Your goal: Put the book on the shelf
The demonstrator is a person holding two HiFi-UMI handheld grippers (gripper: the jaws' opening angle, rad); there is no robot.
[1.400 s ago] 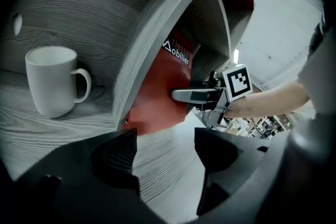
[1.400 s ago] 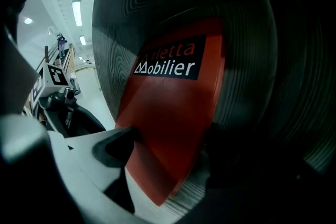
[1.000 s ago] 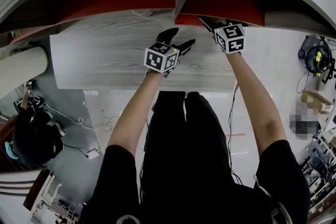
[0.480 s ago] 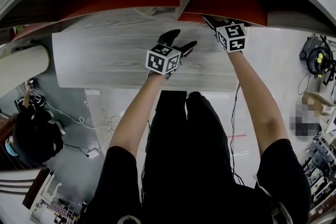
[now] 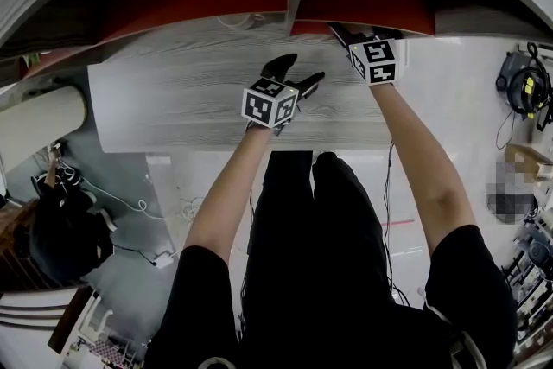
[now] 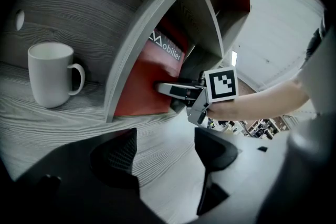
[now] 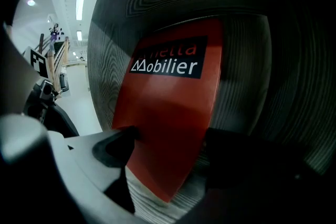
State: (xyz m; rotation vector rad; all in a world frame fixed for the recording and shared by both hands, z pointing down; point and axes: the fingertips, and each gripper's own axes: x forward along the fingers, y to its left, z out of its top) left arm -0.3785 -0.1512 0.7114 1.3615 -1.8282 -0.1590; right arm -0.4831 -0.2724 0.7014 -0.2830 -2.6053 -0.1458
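A red book (image 7: 168, 107) with a dark "Mobilier" label stands on edge, slightly tilted, inside a grey wooden shelf compartment. My right gripper (image 7: 168, 149) is shut on its lower near corner. In the left gripper view the book (image 6: 142, 86) sits just right of the upright divider (image 6: 157, 23), with the right gripper (image 6: 168, 89) on it. In the head view the right gripper (image 5: 346, 32) reaches under the shelf's top at the right. My left gripper (image 5: 298, 72) hovers over the shelf board (image 5: 173, 91). The left gripper (image 6: 163, 149) is open and holds nothing.
A white mug (image 6: 51, 73) stands in the compartment left of the divider. Red panels show in the shelf higher up. Cables and equipment (image 5: 523, 86) lie on the floor at the right, and a person in black (image 5: 60, 229) is at the left.
Almost nothing has changed. Both grippers stay where they were, the right one shut on the book at the shelf opening, and only the view has shifted a little.
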